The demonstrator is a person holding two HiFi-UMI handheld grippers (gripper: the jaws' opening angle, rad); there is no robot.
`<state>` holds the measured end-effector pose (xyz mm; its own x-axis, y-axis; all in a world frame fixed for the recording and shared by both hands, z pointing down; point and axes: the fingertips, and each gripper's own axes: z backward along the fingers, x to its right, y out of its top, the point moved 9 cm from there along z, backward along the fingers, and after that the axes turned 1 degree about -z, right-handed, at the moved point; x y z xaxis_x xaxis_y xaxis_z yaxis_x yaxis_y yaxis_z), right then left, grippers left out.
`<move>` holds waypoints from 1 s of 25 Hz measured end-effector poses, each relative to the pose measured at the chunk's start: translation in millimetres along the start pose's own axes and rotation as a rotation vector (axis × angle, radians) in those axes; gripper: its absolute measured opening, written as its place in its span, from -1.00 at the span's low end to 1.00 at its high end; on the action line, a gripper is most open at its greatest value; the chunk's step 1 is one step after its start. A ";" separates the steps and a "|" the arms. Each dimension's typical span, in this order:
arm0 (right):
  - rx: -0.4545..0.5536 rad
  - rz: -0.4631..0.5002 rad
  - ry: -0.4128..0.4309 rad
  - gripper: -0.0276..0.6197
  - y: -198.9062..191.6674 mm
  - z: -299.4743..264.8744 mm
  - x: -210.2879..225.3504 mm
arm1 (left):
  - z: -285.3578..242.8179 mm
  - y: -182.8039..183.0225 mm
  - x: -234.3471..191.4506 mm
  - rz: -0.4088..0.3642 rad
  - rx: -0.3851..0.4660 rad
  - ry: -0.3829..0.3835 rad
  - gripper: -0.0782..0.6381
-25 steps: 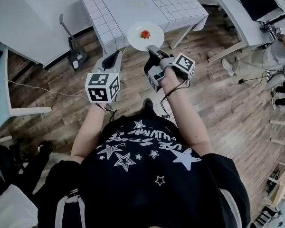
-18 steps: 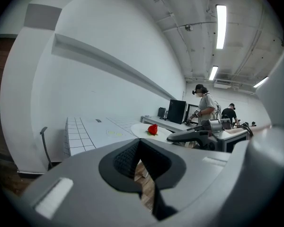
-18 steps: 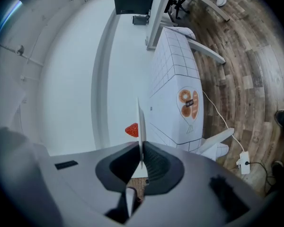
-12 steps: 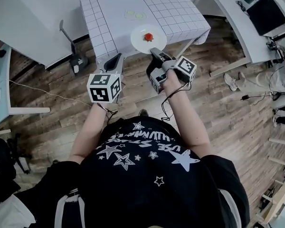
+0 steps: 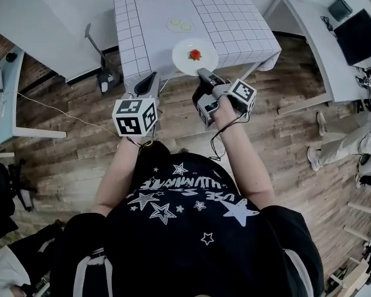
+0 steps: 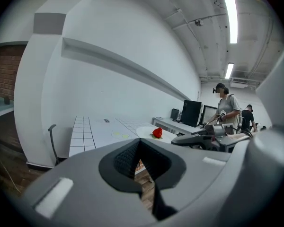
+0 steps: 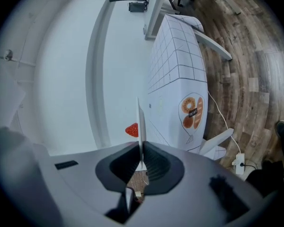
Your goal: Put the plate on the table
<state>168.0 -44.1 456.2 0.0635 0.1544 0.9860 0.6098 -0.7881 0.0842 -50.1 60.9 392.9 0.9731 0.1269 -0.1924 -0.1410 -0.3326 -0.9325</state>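
Plate, edge-on between right tongs' clamped jaws, shows round overhead; left tongs closed, empty.

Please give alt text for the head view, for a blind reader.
The right tool holds a white plate with a strawberry by its rim, at the near edge of a gridded table. The left tool holds nothing.

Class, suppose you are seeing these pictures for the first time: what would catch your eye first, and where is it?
The white plate with a red strawberry on it stands out, pinched by its rim in the right gripper at the near edge of the grid-patterned table. Next comes the left gripper, shut and empty, beside it over the wood floor.
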 end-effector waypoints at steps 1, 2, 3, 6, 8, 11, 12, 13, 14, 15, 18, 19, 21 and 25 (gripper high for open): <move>-0.005 -0.012 -0.007 -0.84 4.4 -7.4 -0.7 | -4.4 3.2 -2.8 0.005 -0.008 0.007 -0.77; -0.009 -0.022 -0.009 -0.84 6.5 -10.9 0.5 | -5.8 3.9 -4.0 0.006 -0.013 0.012 -0.77; -0.013 -0.028 -0.006 -0.84 6.1 -9.0 4.4 | -3.4 1.1 -2.8 0.005 -0.014 0.016 -0.77; -0.008 -0.024 0.006 -0.84 -1.2 12.7 23.4 | 11.3 -17.4 6.6 0.005 -0.005 0.022 -0.77; -0.004 -0.022 -0.002 -0.84 1.2 12.2 26.3 | 7.4 -20.4 4.0 0.016 -0.008 0.022 -0.77; 0.004 -0.015 -0.008 -0.84 19.2 -5.6 26.3 | -18.3 -13.5 -9.3 0.034 -0.026 0.013 -0.77; 0.008 -0.011 -0.008 -0.84 24.1 -8.1 28.5 | -25.6 -13.4 -11.6 0.037 -0.030 0.006 -0.77; 0.013 -0.009 -0.013 -0.84 25.1 -7.5 28.2 | -31.3 -14.5 -12.4 0.036 -0.031 -0.001 -0.77; 0.019 -0.008 -0.020 -0.84 24.9 -5.5 26.9 | -36.2 -15.9 -12.2 0.035 -0.030 -0.010 -0.77; 0.027 -0.005 -0.026 -0.84 26.1 -4.2 26.4 | -41.3 -16.4 -11.8 0.033 -0.028 -0.019 -0.77; 0.047 0.001 -0.038 -0.84 37.7 -12.6 24.3 | -61.3 -11.3 -15.0 0.032 -0.028 -0.046 -0.77; 0.052 0.000 -0.038 -0.84 42.0 -18.8 22.5 | -68.7 -8.6 -17.9 0.032 -0.030 -0.053 -0.77; 0.058 0.002 -0.038 -0.84 49.5 -32.9 18.5 | -82.8 -3.6 -25.9 0.037 -0.033 -0.063 -0.77; 0.053 0.017 -0.048 -0.84 62.6 -62.3 12.1 | -110.6 5.4 -47.0 0.053 -0.037 -0.072 -0.77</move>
<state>157.8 -128.7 482.4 0.1113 0.1701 0.9791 0.6490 -0.7586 0.0580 -76.5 -50.2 430.7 0.9486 0.1748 -0.2636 -0.1836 -0.3745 -0.9089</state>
